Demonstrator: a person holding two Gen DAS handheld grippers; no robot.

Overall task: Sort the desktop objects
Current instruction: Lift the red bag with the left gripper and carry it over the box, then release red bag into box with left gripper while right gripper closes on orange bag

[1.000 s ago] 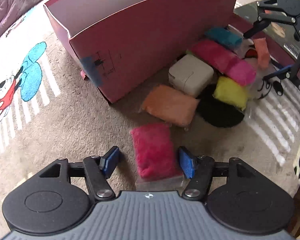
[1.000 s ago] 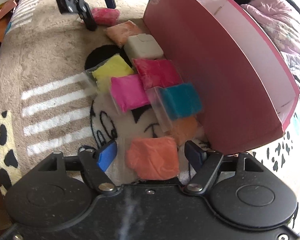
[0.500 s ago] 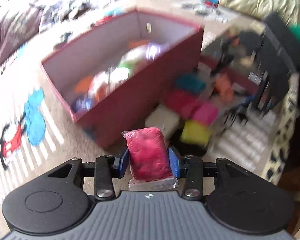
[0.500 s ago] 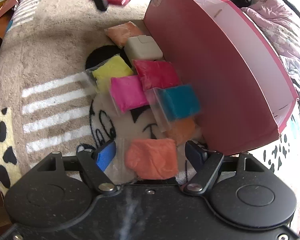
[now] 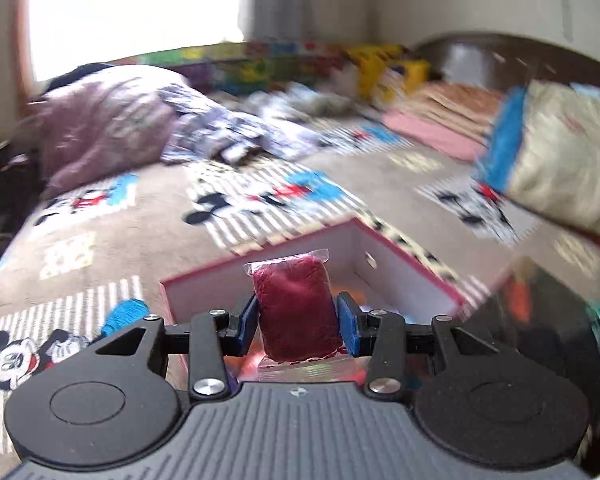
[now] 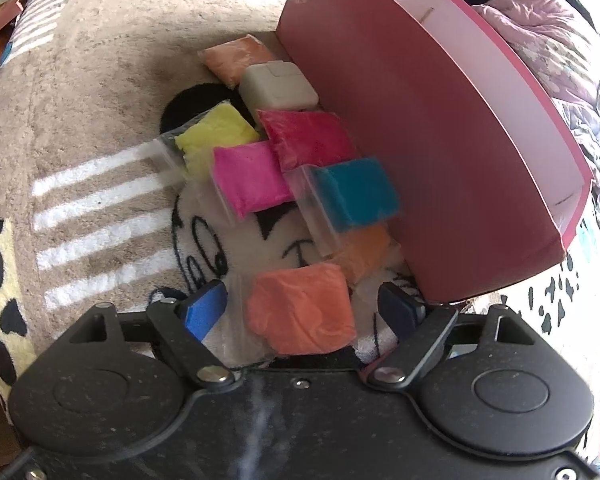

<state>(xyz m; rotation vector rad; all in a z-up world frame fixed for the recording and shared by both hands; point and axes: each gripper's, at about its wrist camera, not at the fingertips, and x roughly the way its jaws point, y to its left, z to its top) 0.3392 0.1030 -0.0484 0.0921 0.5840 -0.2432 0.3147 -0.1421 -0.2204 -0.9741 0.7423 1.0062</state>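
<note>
Left claw [image 5: 297,323]: blue pads clamped on a dark red clay packet [image 5: 296,308] in clear wrap, held upright above the open pink box [image 5: 400,258]. View blurred; no writing legible.

Right claw [image 6: 305,307]: spread wide, low over the cartoon-mouse blanket [image 6: 80,92], an orange packet [image 6: 302,307] between its pads, untouched. Beyond, along the box's outer wall: teal packet [image 6: 354,194], magenta packet [image 6: 250,178], yellow packet [image 6: 214,134], white charger [image 6: 278,88]. No labels readable.

The pink box [image 6: 440,152] walled off my right tongs' [image 6: 304,312] right side, its open top [image 5: 356,248] free below my left tongs [image 5: 298,322]. Bare blanket [image 6: 100,80] lay clear leftward; bagged clay packets [image 6: 260,176] crowded straight ahead.
</note>
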